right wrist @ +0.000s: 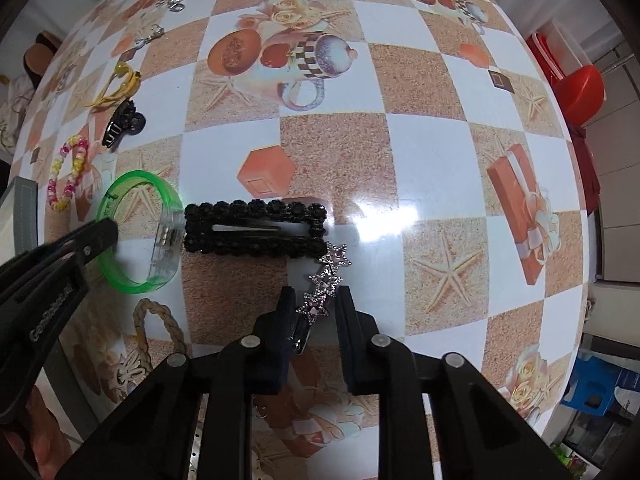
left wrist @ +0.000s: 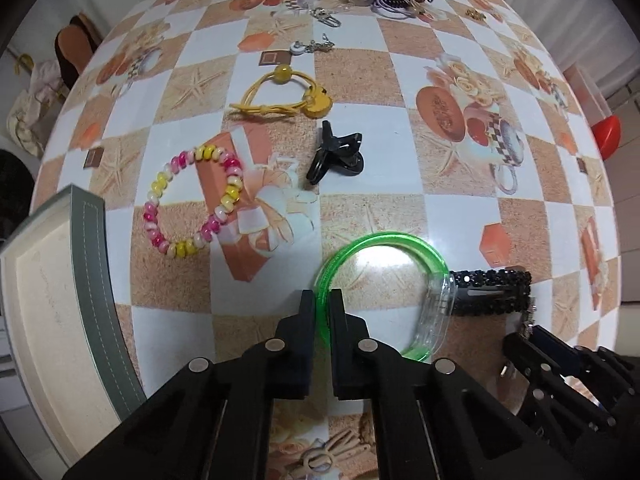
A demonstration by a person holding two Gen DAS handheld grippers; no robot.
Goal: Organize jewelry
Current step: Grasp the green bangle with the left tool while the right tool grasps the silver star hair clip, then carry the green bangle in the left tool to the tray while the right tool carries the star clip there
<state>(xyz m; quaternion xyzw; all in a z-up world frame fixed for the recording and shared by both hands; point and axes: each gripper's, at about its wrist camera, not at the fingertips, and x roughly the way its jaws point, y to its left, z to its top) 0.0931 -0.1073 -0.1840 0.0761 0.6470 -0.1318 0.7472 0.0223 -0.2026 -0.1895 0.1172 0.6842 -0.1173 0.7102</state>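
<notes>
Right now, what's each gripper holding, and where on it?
Left gripper is shut on the green bangle, pinching its near-left rim. Right gripper is closed on the star hair clip, at its near end.

Two black handheld grippers point straight down at the table, side by side. The left gripper (left wrist: 320,304) has its jaws nearly closed, pinching the rim of a green bangle (left wrist: 384,240). The right gripper (right wrist: 316,304), near the table's front edge, has its jaws drawn in around a sparkly star hair clip (right wrist: 326,280), which lies slanted between its fingers.
</notes>
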